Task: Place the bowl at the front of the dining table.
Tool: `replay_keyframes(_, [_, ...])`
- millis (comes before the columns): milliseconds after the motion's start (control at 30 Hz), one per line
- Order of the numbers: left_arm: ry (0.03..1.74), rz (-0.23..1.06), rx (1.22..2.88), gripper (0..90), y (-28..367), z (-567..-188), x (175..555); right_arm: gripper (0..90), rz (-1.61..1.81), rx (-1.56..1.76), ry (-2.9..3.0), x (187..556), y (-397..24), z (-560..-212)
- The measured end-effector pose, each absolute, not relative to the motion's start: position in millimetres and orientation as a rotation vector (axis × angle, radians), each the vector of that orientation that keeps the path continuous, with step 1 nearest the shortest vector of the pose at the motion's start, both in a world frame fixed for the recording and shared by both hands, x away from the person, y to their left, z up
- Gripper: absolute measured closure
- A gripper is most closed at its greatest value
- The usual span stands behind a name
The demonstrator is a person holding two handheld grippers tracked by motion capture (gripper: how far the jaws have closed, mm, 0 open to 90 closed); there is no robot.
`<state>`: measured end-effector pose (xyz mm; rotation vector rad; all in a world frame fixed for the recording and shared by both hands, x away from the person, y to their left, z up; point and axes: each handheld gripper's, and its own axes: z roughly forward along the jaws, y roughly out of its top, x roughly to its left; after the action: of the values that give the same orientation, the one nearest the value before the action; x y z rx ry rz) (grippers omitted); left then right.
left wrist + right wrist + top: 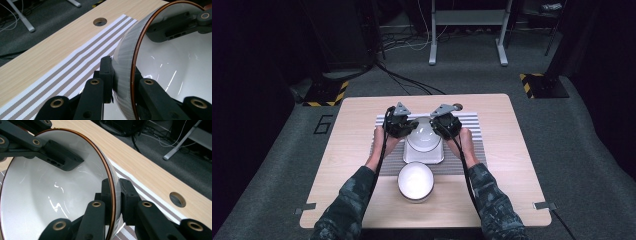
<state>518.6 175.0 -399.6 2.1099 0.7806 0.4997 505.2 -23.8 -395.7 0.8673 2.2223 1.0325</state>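
Counter (352,150), frame centre, carries a striped mat (472,125) and square plate (424,156). Above the plate, a bowl (424,135) is clamped at opposite rims by left tool (401,125) and right tool (445,125). Glossy rim: uneven pull may slip it. Second bowl (416,181) sits below.

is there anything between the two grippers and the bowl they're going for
No. Both grippers already clamp the bowl: the left gripper has one jaw inside its rim and one outside, and the right gripper grips the opposite side the same way. Nothing visible sits between jaws and bowl wall.
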Motion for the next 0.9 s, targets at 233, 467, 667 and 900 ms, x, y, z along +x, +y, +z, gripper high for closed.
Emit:
replay_keyframes(233, [0.797, 0.474, 2.125, 80.4, 175, -408, 526, 82.8, 1.027, 0.921, 2.253, 513, -23, -403])
replay_keyframes(467, [0.818, 0.455, 2.131, 80.5, 175, -417, 530, 82.8, 1.012, 0.959, 2.304, 522, -23, -411])
replay_keyframes(667, [0.818, 0.462, 2.140, 80.2, 177, -423, 529, 82.8, 0.987, 0.981, 2.328, 525, -20, -417])
replay_keyframes(900, [0.843, 0.468, 2.159, 80.1, 178, -430, 529, 82.8, 0.975, 1.036, 2.361, 530, -16, -427])
